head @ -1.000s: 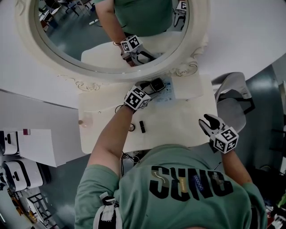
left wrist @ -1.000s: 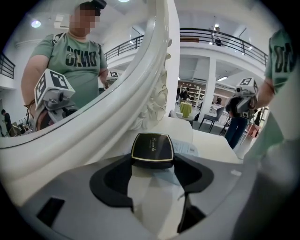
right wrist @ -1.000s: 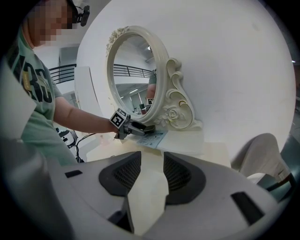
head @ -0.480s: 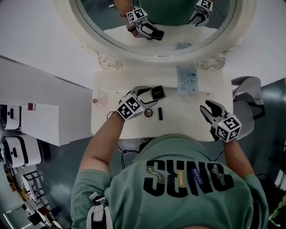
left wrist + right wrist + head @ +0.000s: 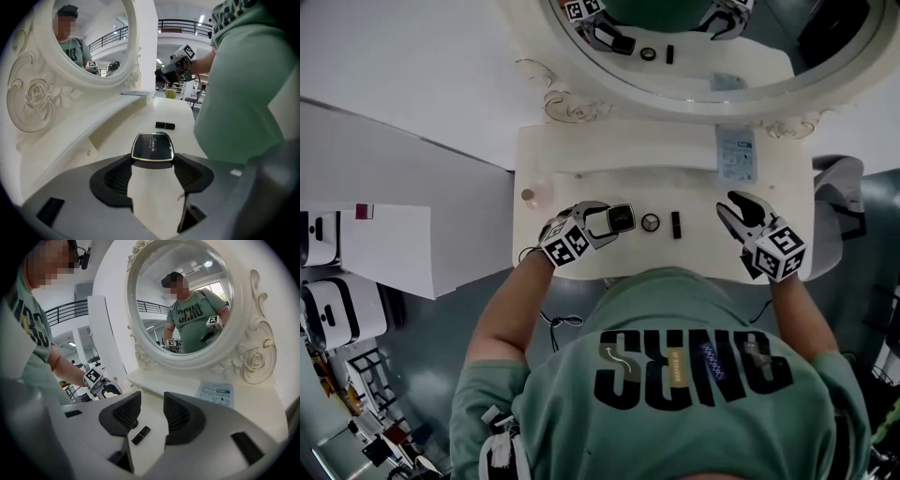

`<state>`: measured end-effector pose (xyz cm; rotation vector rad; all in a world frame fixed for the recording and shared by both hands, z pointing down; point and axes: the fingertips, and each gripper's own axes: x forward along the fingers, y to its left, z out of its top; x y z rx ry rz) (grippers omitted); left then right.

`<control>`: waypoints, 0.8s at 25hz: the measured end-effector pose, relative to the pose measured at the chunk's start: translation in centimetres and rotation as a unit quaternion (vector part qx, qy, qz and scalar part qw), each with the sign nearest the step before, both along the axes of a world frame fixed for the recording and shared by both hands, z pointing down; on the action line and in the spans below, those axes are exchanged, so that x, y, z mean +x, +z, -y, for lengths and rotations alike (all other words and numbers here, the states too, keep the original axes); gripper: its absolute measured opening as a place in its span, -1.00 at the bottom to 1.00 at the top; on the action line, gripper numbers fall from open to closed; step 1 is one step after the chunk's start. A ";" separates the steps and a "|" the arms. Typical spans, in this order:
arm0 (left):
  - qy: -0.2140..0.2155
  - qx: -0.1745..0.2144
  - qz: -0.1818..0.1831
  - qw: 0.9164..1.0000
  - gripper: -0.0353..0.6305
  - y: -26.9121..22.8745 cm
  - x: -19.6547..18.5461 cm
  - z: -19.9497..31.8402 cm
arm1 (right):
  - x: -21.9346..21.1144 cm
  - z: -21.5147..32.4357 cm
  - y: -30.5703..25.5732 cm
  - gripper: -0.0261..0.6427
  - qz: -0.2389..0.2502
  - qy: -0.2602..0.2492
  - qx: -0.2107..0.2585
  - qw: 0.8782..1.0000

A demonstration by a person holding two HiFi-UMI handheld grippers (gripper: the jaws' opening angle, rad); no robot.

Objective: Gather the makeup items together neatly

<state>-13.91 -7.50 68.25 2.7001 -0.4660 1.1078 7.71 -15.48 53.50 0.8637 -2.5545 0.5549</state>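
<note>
The left gripper (image 5: 607, 221) is clamped on a black compact (image 5: 152, 147), pinched by its side edges right at the jaw tips, low over the white dressing table (image 5: 581, 161). At 3 o'clock of the compact in the head view lies a small round item (image 5: 651, 222), and just beyond it, at 3 o'clock again, a black lipstick (image 5: 676, 224). Further on in the same direction hangs the right gripper (image 5: 735, 208), jaws parted and holding nothing; the lipstick (image 5: 140, 435) shows on the table past the gap. A printed packet (image 5: 737, 155) lies at 12 o'clock of that gripper, against the mirror's foot.

The grip is shallow, so the compact could pivot or slip out. Setting it down too close could also knock the round item or roll the lipstick away.

The person's torso hides the table's near edge. The compact blocks the round item from the left gripper view. A tiny thing (image 5: 528, 195) at the table's 9 o'clock end is too small to name.
</note>
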 end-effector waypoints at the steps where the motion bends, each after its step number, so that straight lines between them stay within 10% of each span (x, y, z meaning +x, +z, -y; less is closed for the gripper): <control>1: 0.009 -0.003 0.006 1.000 -0.03 0.7 -0.4 -0.4 | -0.7 -0.1 0.1 -0.49 -0.003 0.000 -0.002 1.000; 14: 0.066 -0.018 0.071 0.995 0.00 5.9 -2.9 -1.6 | -3.7 -0.6 0.0 -0.49 -0.024 0.009 -0.005 1.000; 20: -0.029 -0.023 -0.034 0.999 0.01 0.3 -3.1 -0.3 | -1.5 0.3 0.1 -0.49 0.004 0.043 -0.025 0.999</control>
